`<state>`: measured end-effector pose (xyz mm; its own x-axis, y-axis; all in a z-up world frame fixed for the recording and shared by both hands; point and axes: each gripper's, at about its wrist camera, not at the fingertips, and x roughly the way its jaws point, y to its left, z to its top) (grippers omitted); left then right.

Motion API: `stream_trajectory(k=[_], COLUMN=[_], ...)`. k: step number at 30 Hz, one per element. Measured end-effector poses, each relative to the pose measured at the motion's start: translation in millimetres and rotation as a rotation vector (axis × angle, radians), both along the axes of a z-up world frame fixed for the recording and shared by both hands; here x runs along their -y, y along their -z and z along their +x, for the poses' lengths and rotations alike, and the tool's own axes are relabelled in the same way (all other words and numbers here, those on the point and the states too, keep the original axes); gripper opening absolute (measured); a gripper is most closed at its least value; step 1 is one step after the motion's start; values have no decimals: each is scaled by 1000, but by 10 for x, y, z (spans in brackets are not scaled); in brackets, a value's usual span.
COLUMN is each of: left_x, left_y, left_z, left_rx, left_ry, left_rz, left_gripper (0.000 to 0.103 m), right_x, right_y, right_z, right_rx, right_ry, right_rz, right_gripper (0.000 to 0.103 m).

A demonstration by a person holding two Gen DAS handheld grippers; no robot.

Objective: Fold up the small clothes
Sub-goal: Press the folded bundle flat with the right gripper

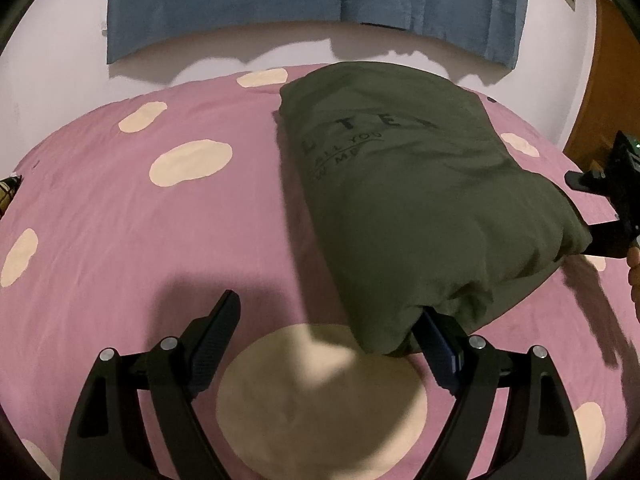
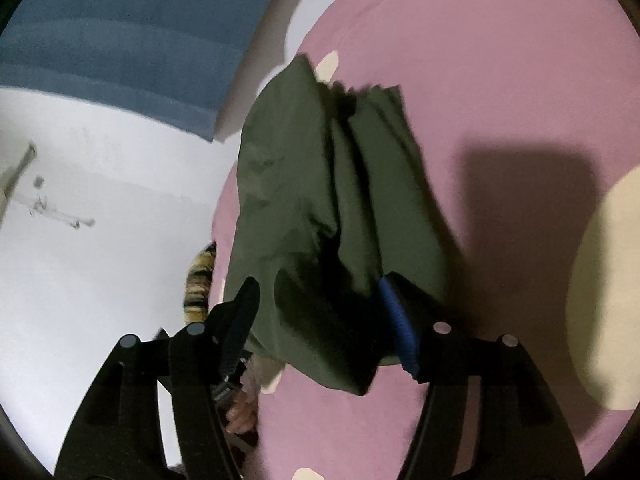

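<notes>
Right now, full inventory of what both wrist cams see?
olive-green garment: 1, dark printed lettering, partly folded, on the right half of the bedspread
bedspread: 1, pink with cream spots, under everything
blue curtain: 1, on the wall behind the bed
white wall: beside the bed
wooden door: 1, brown, far right
striped yellow-black item: 1, at the bed edge, too little showing to identify
left gripper: fingers wide apart, right finger under the garment's near edge
right gripper: fingers apart around a garment end, grip unclear
</notes>
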<state>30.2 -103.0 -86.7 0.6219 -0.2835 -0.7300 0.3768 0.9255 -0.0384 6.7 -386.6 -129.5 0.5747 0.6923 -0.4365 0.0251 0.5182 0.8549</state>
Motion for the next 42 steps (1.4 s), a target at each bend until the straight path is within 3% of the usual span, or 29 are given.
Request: stream_trajectory(k=[6,12,13,14,17,20,24,30,42], left_x=[-35,-53,-47,-51,-63,-40,48,73,76], left_y=[21,41,41,40,43,19,-11,28,64], left_z=[11,27,22,17,15,-8,-69,-34,18], left_rx=[-17,-39,-36,-36,-42,-30,-2,-36,-64], left_ry=[-9,-14,-14,-15,-19,-19,7,32,33], left_rz=[-16,-35,-32,-32,-39,-32,-16,-32,-40], left_gripper=[84,84,84,84,84,84,84,84,87], right_x=[-201,-203,-209,-228,-340,-232,-32,26,139], right_y=[-221,-52,-29,-29,-70,-184,-301,64,320], right_z=[-2,103,110,119,157,134,84,142,208], right_rx=[47,0,-1,1,22,62,81,-4,-8], right_ry=[-48,-43,-37,-38,-74,-46,24,47,50], right_rz=[-106,-123,-115,-113,-130,-106,-152,-211,-96], right_gripper=[64,67,61,44,23,16,13,13,12])
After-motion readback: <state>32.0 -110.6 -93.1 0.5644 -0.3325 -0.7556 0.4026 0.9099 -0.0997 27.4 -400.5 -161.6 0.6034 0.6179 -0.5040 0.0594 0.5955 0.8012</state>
